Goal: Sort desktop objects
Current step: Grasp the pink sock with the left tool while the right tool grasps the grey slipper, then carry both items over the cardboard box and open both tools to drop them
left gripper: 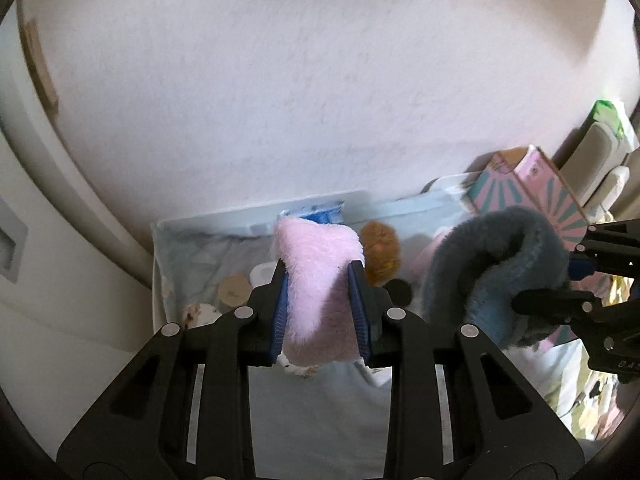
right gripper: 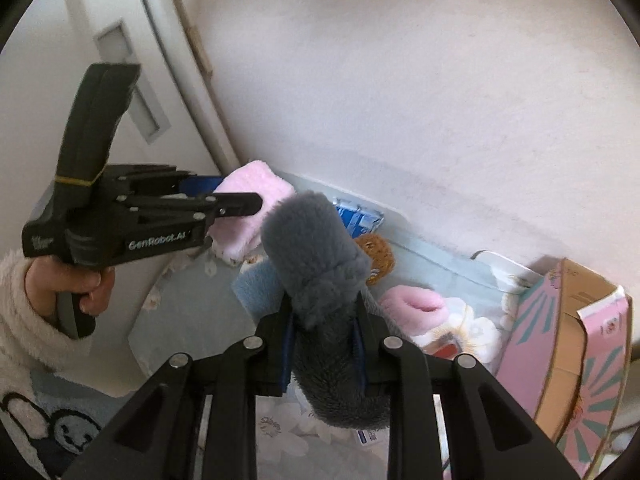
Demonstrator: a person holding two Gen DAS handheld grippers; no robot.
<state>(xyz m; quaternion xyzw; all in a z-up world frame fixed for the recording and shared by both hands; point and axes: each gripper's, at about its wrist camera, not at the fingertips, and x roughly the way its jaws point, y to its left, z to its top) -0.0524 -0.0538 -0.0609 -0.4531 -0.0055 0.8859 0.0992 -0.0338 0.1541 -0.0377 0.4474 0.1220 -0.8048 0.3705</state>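
Note:
My left gripper (left gripper: 320, 276) is shut on a fluffy pink slipper (left gripper: 316, 276) and holds it in the air above the light blue cloth-covered surface (left gripper: 312, 412). It also shows in the right wrist view (right gripper: 224, 204), with the pink slipper (right gripper: 252, 200) in it. My right gripper (right gripper: 322, 312) is shut on a fluffy grey-blue slipper (right gripper: 320, 264), held up beside the pink one. That grey-blue slipper (left gripper: 492, 268) shows at the right in the left wrist view.
Below lie a brown plush (right gripper: 376, 256), another pink slipper (right gripper: 416, 304), a blue packet (right gripper: 356, 216), a blue sponge (right gripper: 256, 284) and small jars (left gripper: 234, 290). An open pink cardboard box (right gripper: 568, 344) stands at right. A white wall is close behind.

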